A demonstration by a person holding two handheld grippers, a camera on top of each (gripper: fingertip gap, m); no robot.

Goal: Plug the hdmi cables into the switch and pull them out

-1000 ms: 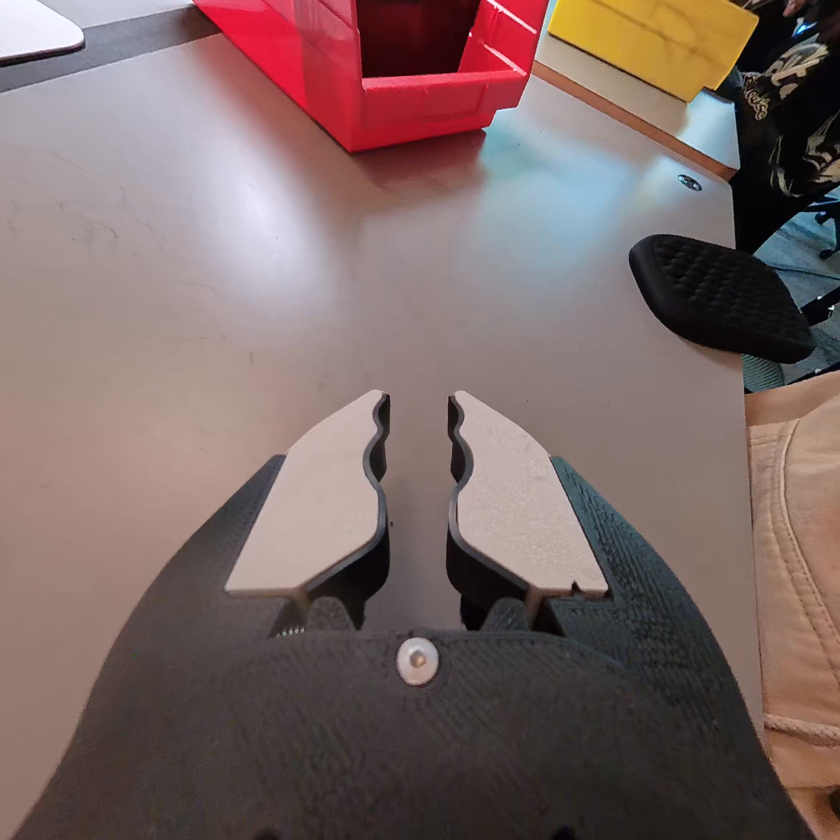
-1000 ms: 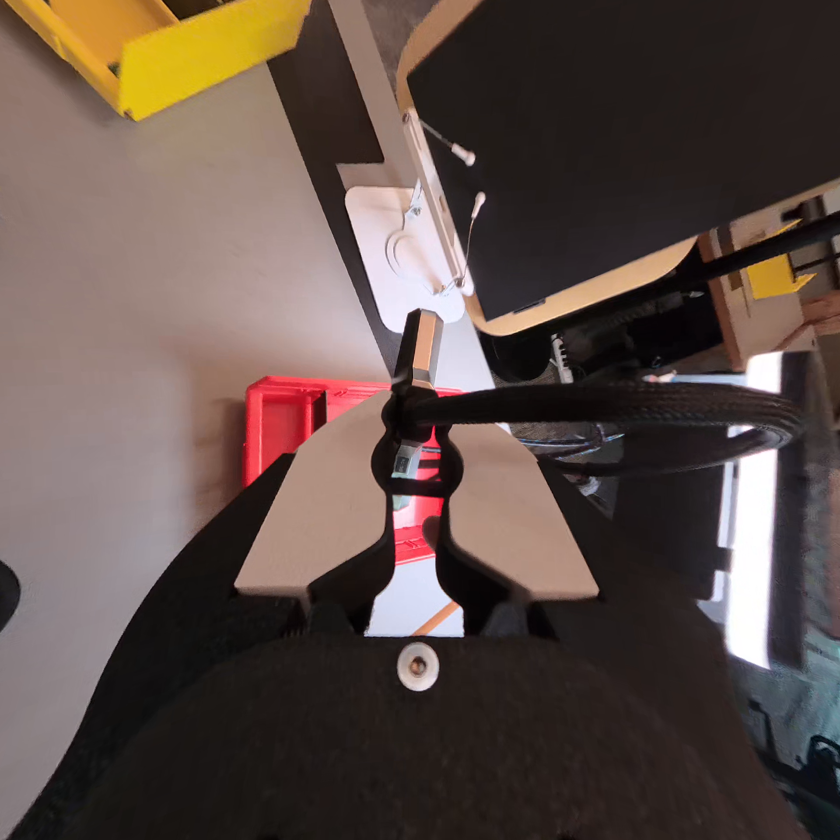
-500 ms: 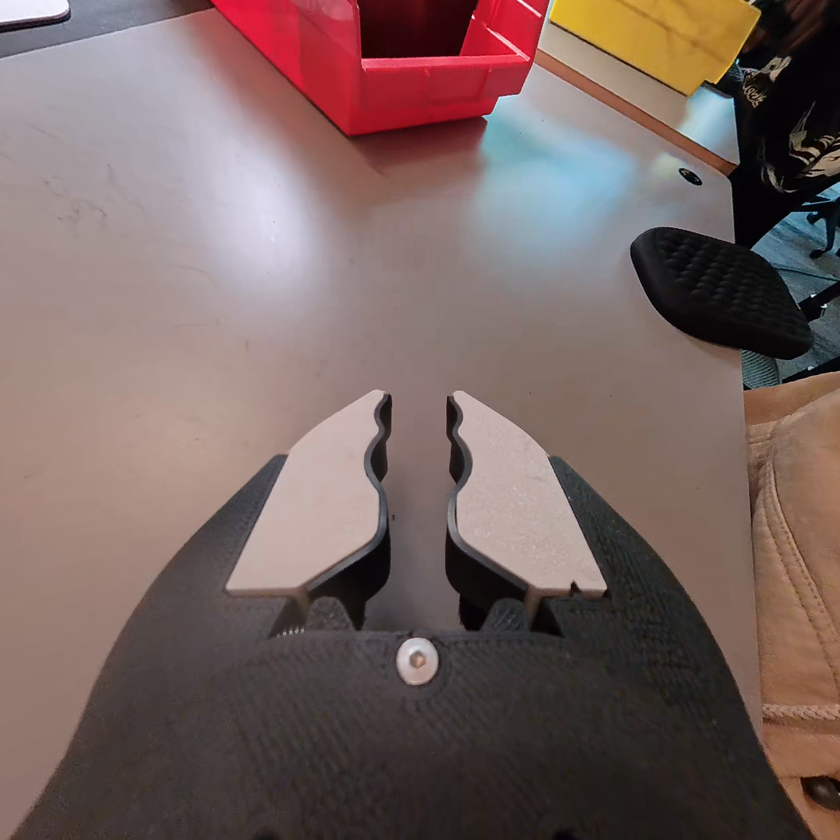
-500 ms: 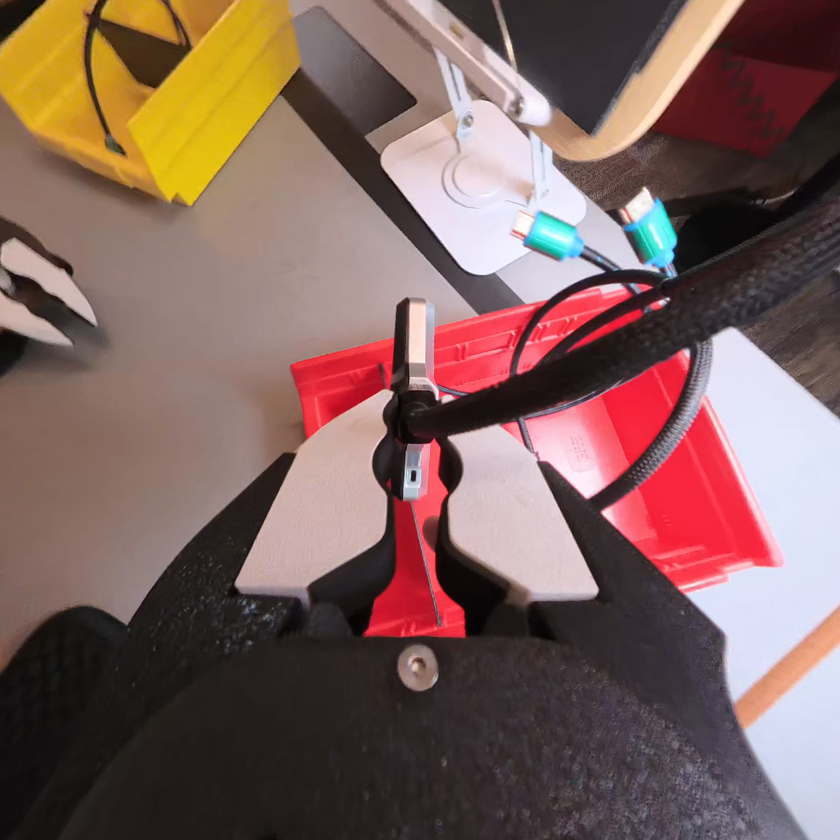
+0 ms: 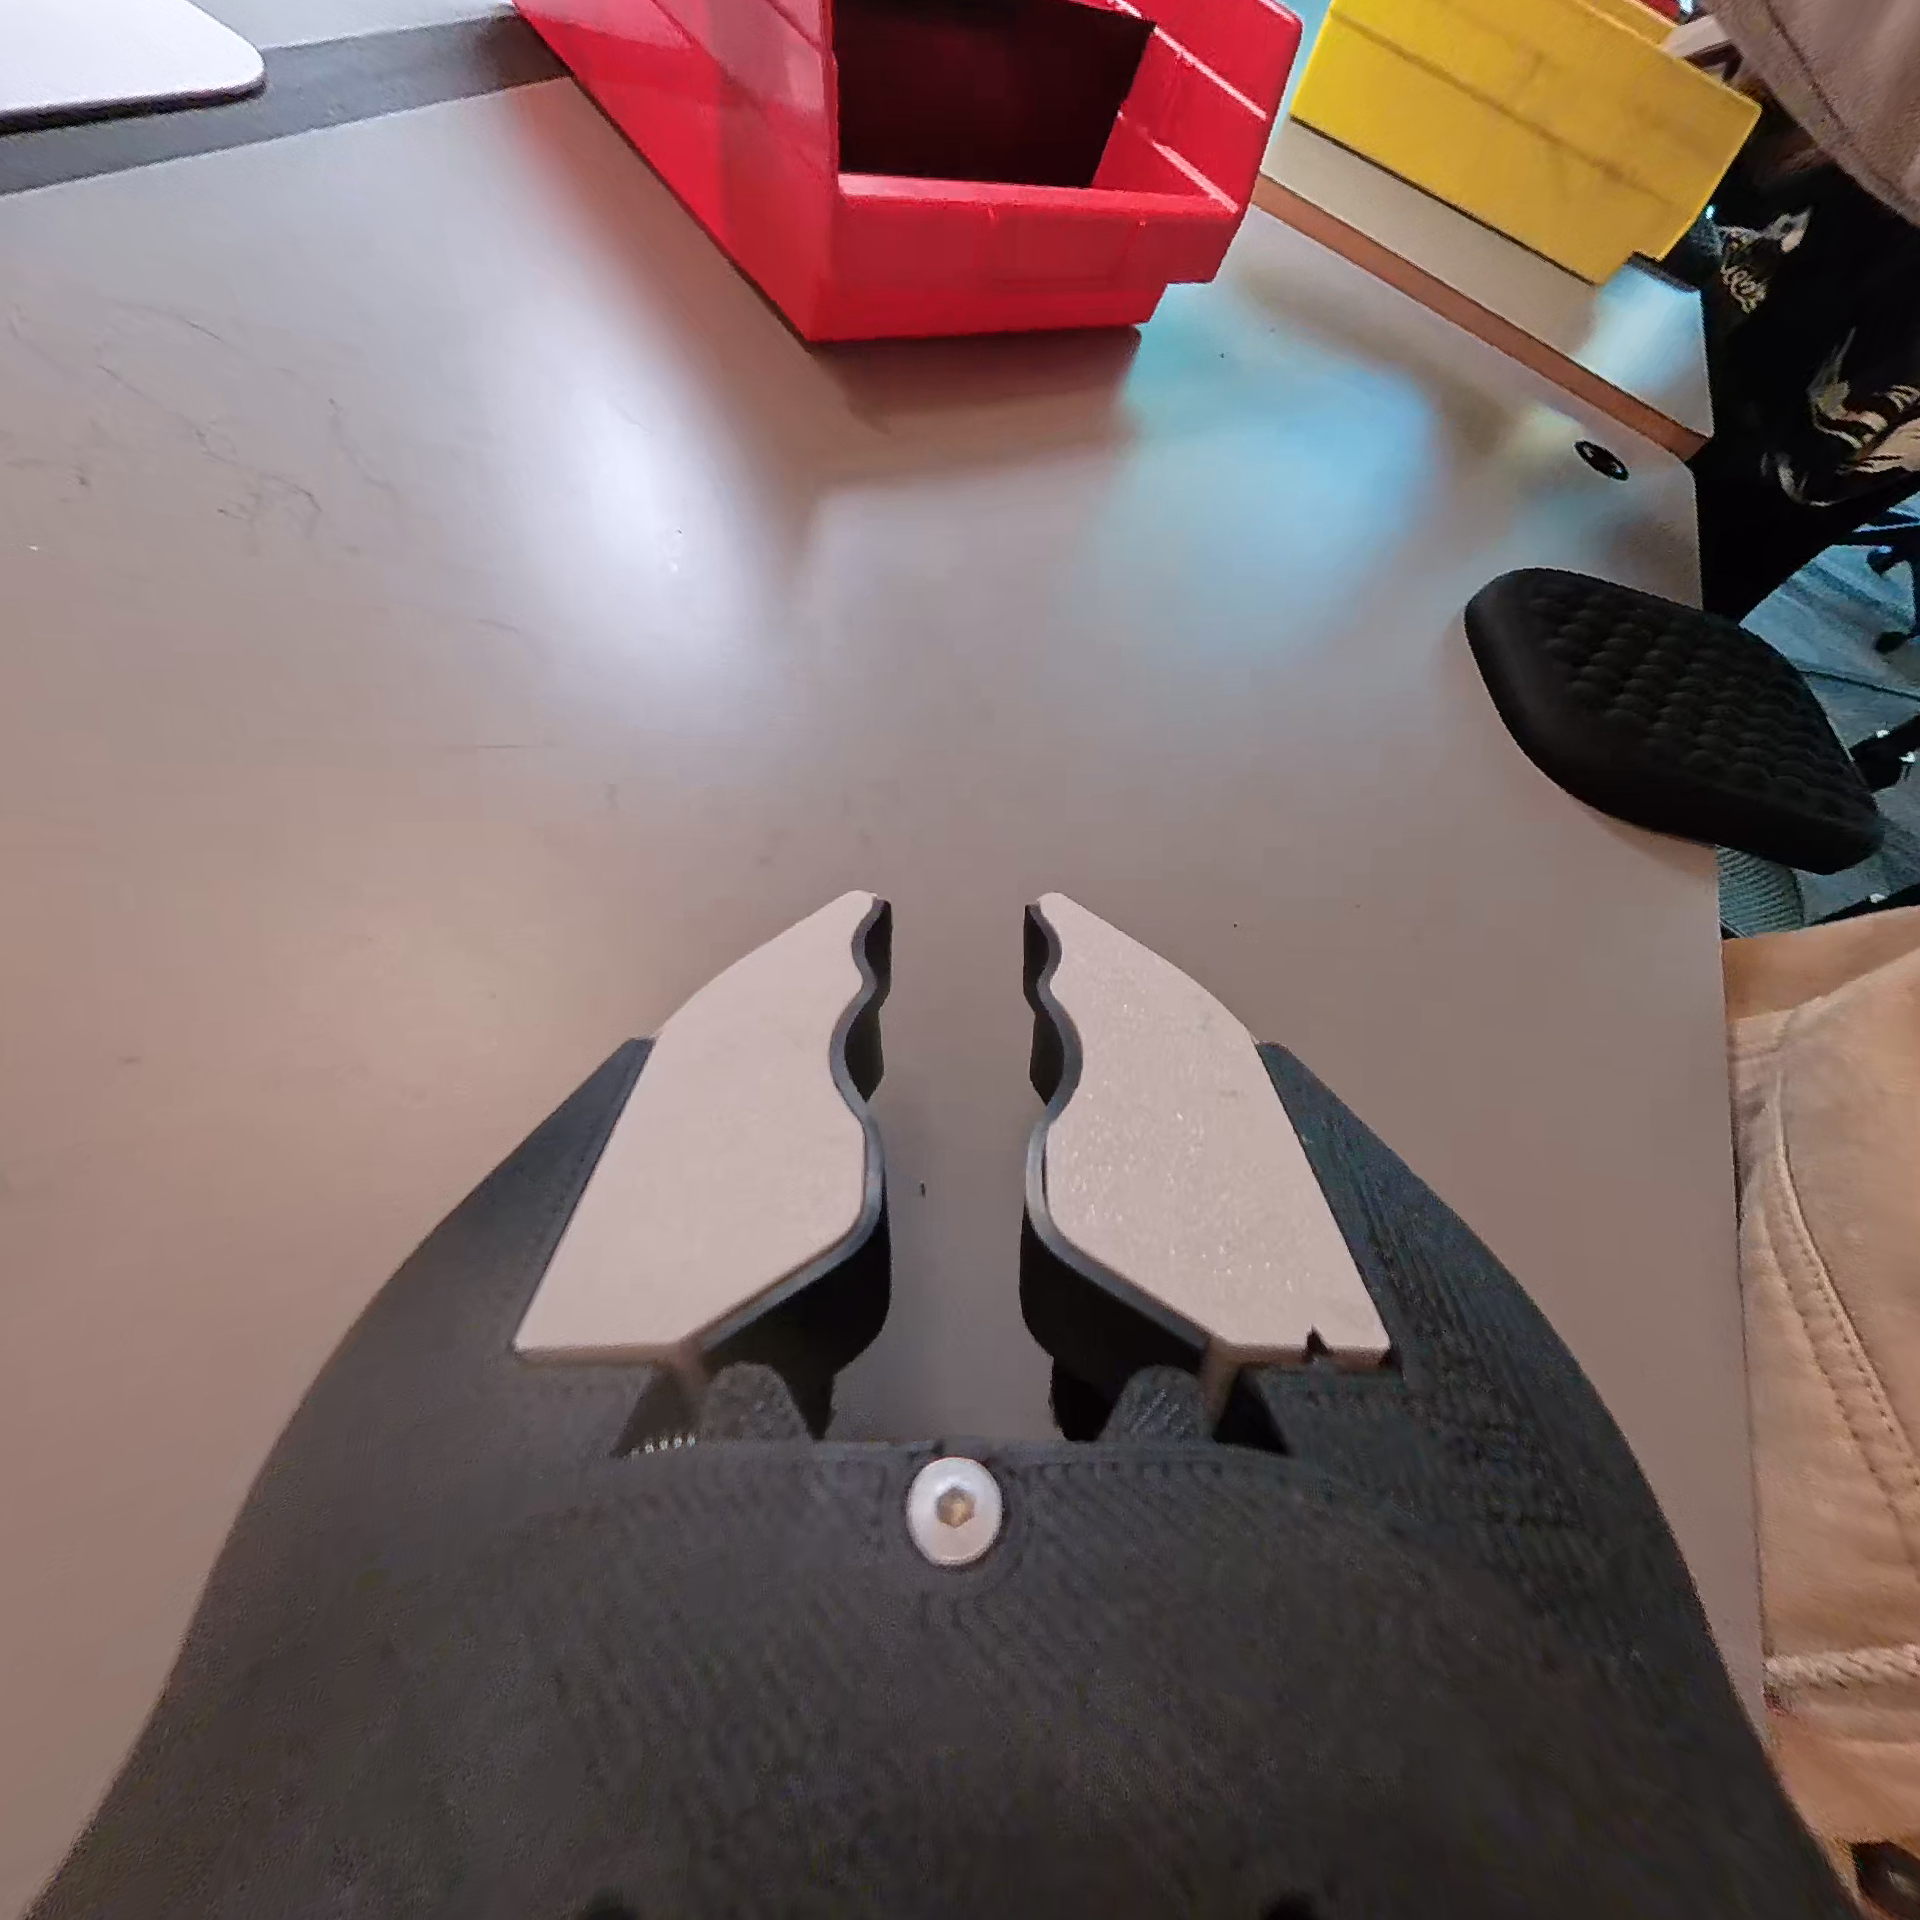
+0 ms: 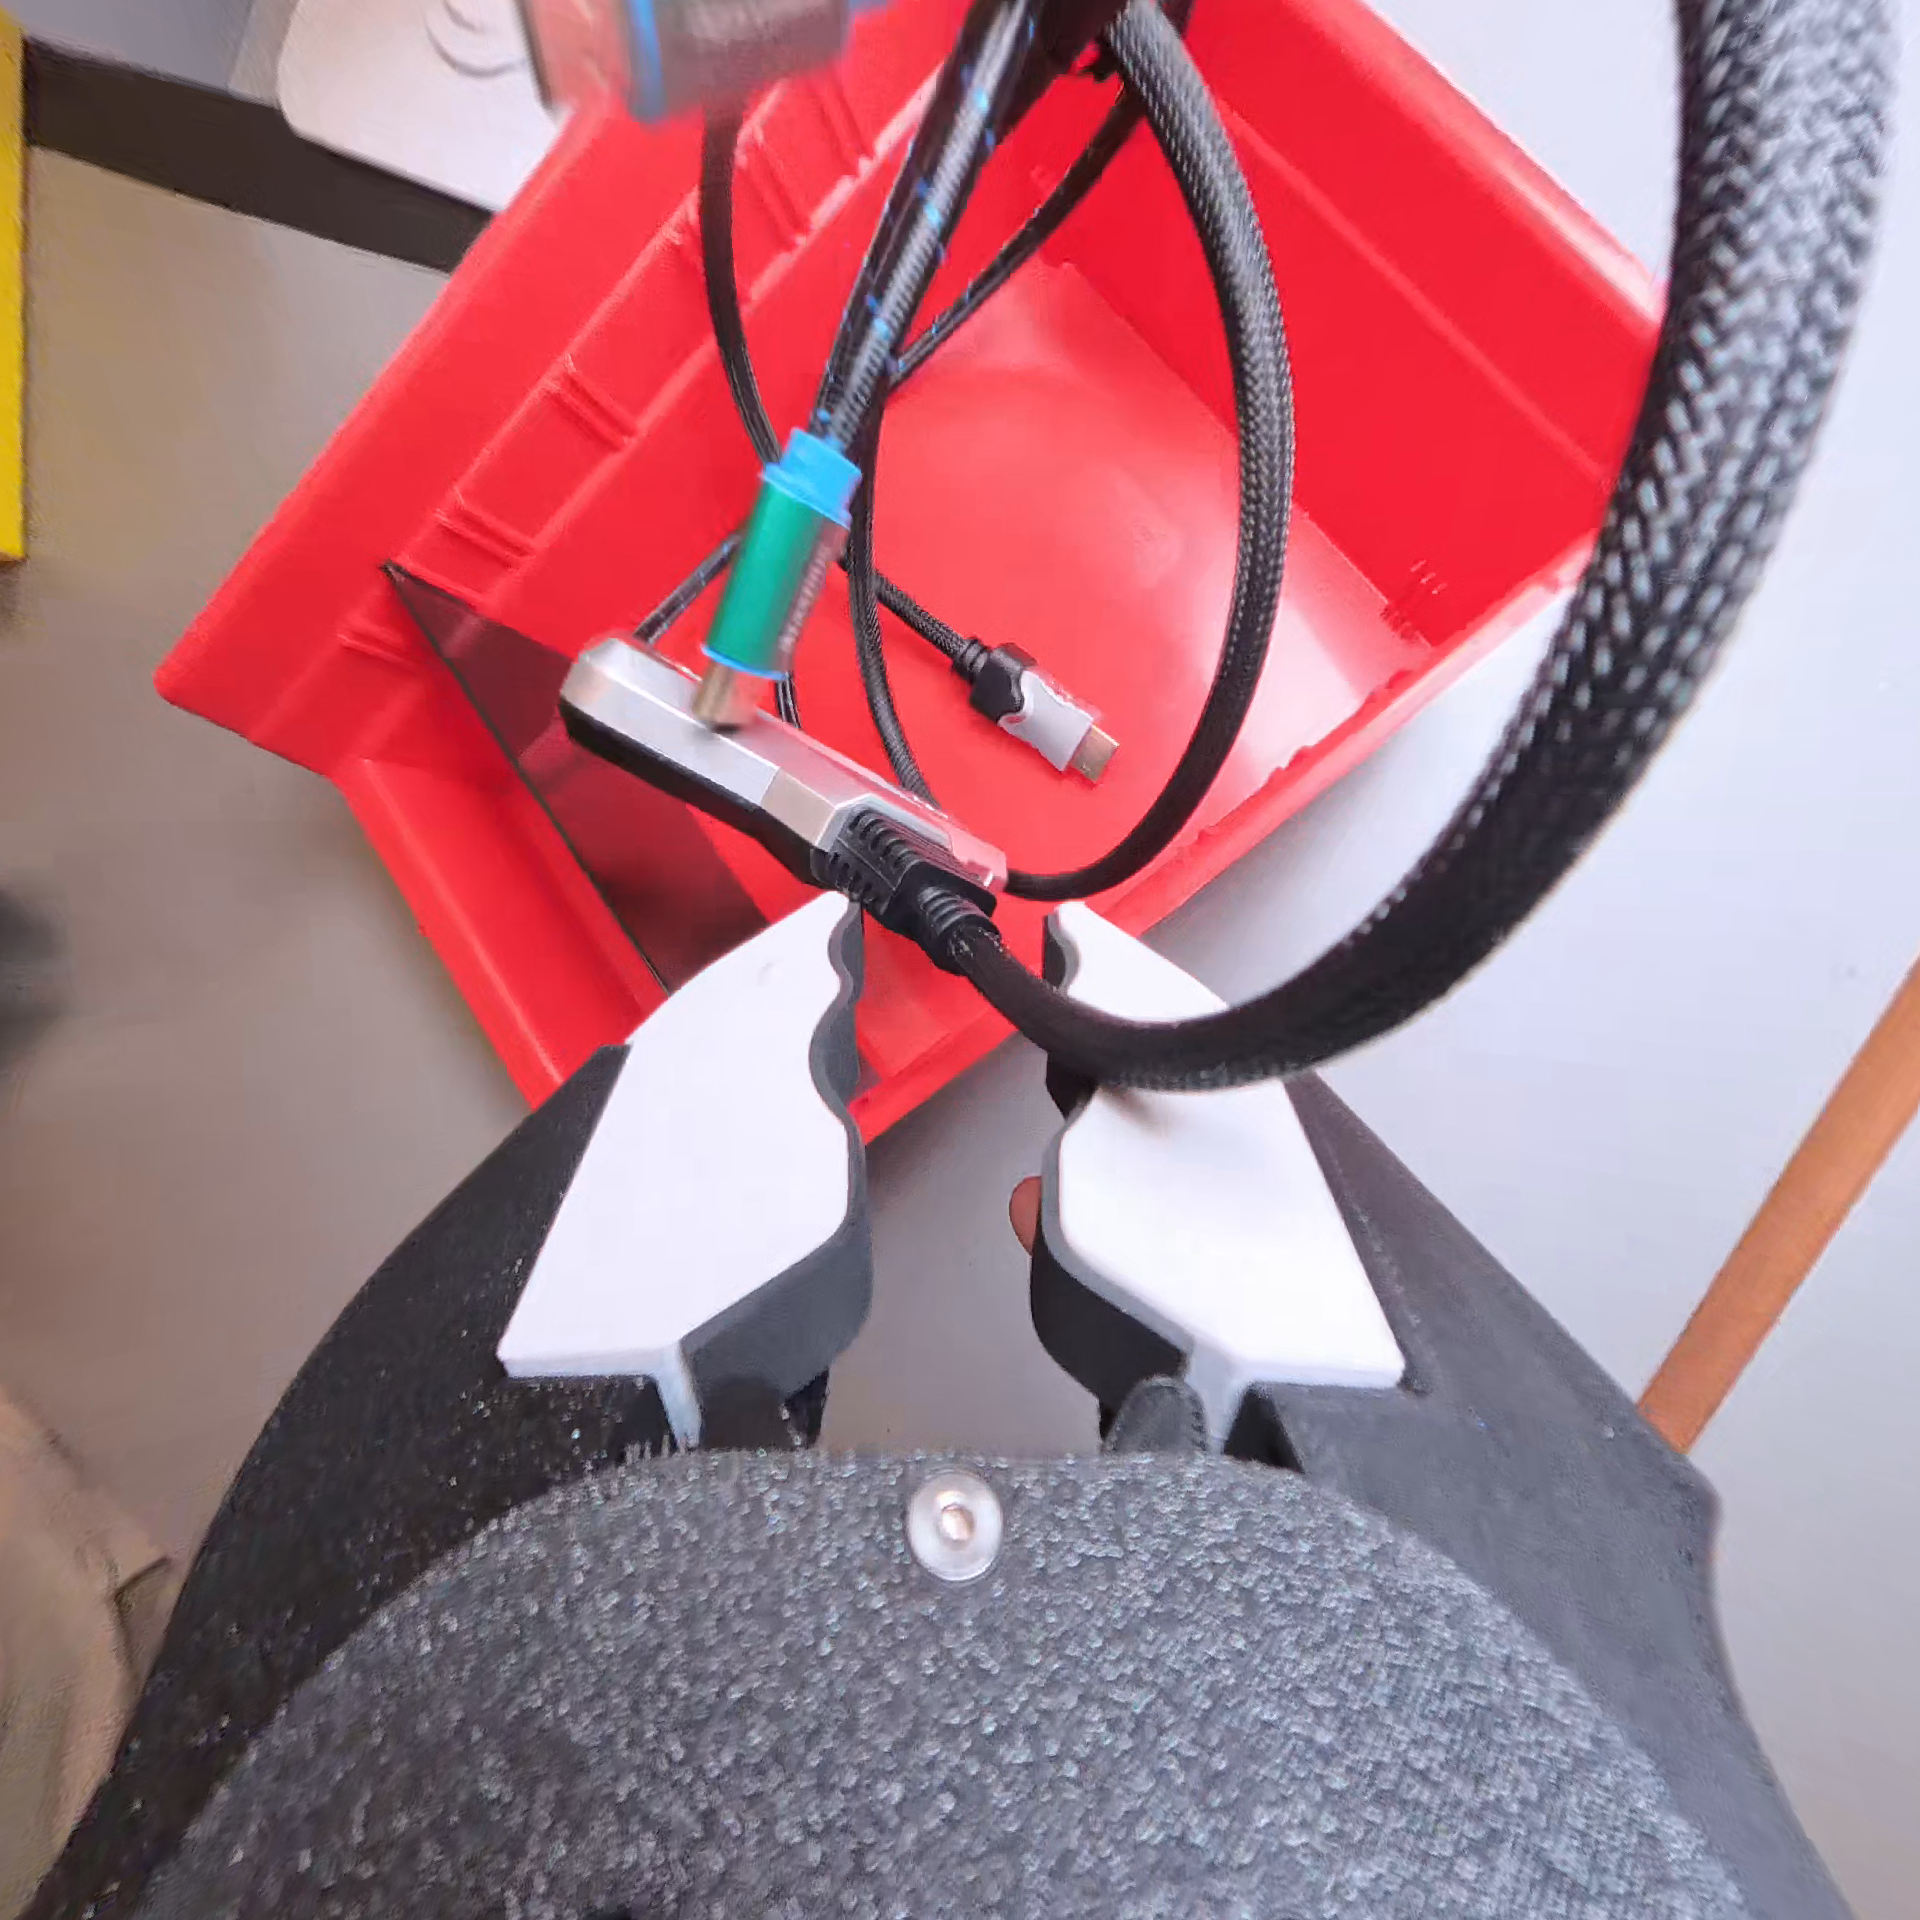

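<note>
Half a second back, clamped tight on the silver switch; now the right gripper (image 6: 951, 940) spread wide and let go, fingers parted with grey table showing between them, camera tipped steeply down over the red bin (image 6: 1382, 343) instead of looking across it. Just beyond the fingertips at 12 o'clock, switch (image 6: 769, 774) lying slantwise over the bin's near wall, black ribbed end close to the left fingertip (image 6: 821, 935), contact impossible to judge. Thick braided cable (image 6: 1621, 831) running from that end across the right finger at 1 o'clock, then looping up along the right edge. Green plug (image 6: 774, 582) with blue bands seated in the switch's far end at 11 o'clock. Small grey plug (image 6: 1049, 717) loose on the bin floor at 1 o'clock, thin black leads trailing upward. Left gripper (image 5: 956, 920) unchanged but for a slight shift: released, narrow gap, nothing between the fingers, held low and level over the brown table (image 5: 416, 623). Farther off, black armrest (image 5: 1662, 717) at 2 o'clock, red bin (image 5: 997, 239) at 12, yellow bin (image 5: 1507, 114) at 1.
</note>
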